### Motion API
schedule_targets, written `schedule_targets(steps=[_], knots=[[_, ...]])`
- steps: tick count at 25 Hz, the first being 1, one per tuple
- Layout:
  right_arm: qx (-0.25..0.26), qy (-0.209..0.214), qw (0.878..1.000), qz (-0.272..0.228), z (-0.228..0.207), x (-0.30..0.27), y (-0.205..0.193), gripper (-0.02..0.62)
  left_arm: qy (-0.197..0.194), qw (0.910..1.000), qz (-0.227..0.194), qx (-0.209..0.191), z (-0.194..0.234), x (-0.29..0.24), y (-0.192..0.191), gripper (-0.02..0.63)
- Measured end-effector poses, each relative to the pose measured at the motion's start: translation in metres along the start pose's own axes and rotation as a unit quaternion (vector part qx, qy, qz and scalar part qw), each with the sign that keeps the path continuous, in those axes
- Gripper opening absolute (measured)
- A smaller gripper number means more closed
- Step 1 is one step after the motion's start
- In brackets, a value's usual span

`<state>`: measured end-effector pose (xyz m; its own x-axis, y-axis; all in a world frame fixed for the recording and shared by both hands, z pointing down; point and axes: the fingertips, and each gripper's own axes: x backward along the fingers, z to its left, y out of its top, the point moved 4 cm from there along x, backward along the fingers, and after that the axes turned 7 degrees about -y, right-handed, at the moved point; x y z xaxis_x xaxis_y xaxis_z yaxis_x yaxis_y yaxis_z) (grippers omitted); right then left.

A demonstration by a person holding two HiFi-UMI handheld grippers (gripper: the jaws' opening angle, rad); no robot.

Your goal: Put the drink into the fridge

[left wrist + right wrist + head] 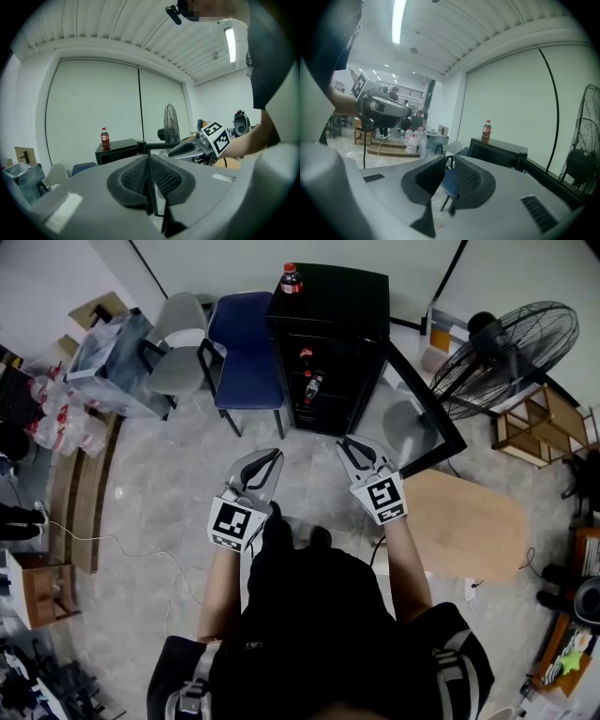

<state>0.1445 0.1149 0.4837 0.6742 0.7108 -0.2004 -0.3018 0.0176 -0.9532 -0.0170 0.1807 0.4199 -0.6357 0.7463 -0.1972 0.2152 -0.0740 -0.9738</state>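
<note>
The fridge (328,343), a low black cabinet, stood against the far wall as the biggest thing in front of the person. Its glass door (427,413) was swung wide to the right, so the shelves were already reachable and, by my reading, no opening step was left. A standing fan (502,352) stood just past the open door. A blue chair (242,348) sat just beside the cabinet's left side, which leaves the approach from straight ahead as the free one. Bare tiled floor (169,484) lay between the person and the cabinet, well apart from both claws.

The left claw (265,457) and the right claw (359,448) were held side by side in front of the body and aimed nearly level at the cabinet, a carrying posture suited to walking up, not reaching. In its own view the left claw's pads met along a thin seam with nothing caught between them. The right claw's pads stood a little apart, also empty, perhaps in readiness for a grasp.

Inside the cabinet two small bottles (313,385) lay on the shelves. The drink (292,278), a red bottle with a red cap, stood upright on the cabinet's top near its left rear corner, untouched, so the task looked barely begun.
</note>
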Motion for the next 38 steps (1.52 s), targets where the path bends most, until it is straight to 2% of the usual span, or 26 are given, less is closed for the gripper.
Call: schedule_targets(steps=[3, 7, 16, 20, 28, 38], knots=[[-0.002, 0.002, 1.0, -0.005, -0.001, -0.001, 0.0, 0.105, -0.005, 1.0, -0.005, 0.003, 0.0, -0.001, 0.002, 0.029], [-0.006, 0.008, 1.0, -0.015, 0.002, -0.001, 0.003, 0.207, -0.006, 0.9999, -0.009, 0.005, 0.002, 0.0, 0.003, 0.063], [-0.006, 0.009, 1.0, -0.03, 0.002, 0.002, 0.01, 0.304, -0.001, 0.9998, 0.002, 0.019, 0.007, 0.004, -0.003, 0.184], [-0.004, 0.01, 0.999, -0.03, 0.002, 0.004, 0.007, 0.322, 0.004, 0.9998, -0.008, 0.016, 0.008, 0.005, -0.001, 0.214], [0.001, 0.019, 0.999, -0.033, 0.004, 0.008, 0.007, 0.332, 0.004, 0.9999, -0.003, 0.016, 0.002, 0.008, 0.0, 0.264], [0.0, 0.012, 0.999, -0.032, -0.001, 0.0, 0.006, 0.327, 0.003, 0.9999, -0.012, 0.011, 0.015, 0.002, 0.001, 0.279]])
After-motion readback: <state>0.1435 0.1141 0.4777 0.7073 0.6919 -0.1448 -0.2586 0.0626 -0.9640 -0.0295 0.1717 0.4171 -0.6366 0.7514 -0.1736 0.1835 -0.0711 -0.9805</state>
